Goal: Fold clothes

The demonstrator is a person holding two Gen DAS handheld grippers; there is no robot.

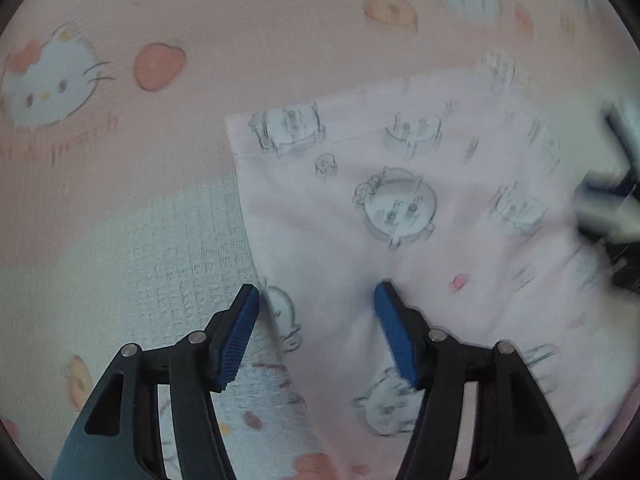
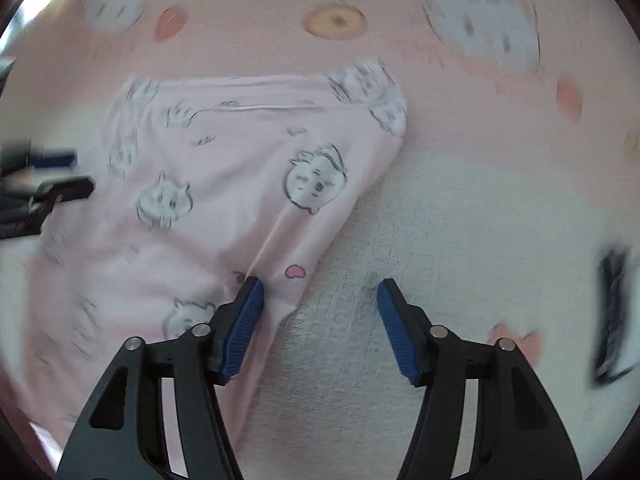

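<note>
A pale pink garment (image 1: 400, 208) printed with grey cartoon faces lies flat on a pink cartoon-cat bedsheet (image 1: 200, 20). My left gripper (image 1: 318, 292) is open and straddles the garment's left edge, one blue pad on the sheet, one on the cloth. In the right wrist view the same garment (image 2: 224, 184) lies to the left, its top edge folded. My right gripper (image 2: 320, 286) is open at the garment's lower right edge, its left pad on the cloth and its right pad over the white part of the sheet. Neither gripper holds anything.
The bedsheet (image 2: 440, 208) has pink and white areas with cat faces and peach shapes. The other gripper shows blurred at the right edge of the left wrist view (image 1: 616, 184) and at the left edge of the right wrist view (image 2: 40, 188). A dark blurred object (image 2: 612, 316) lies at far right.
</note>
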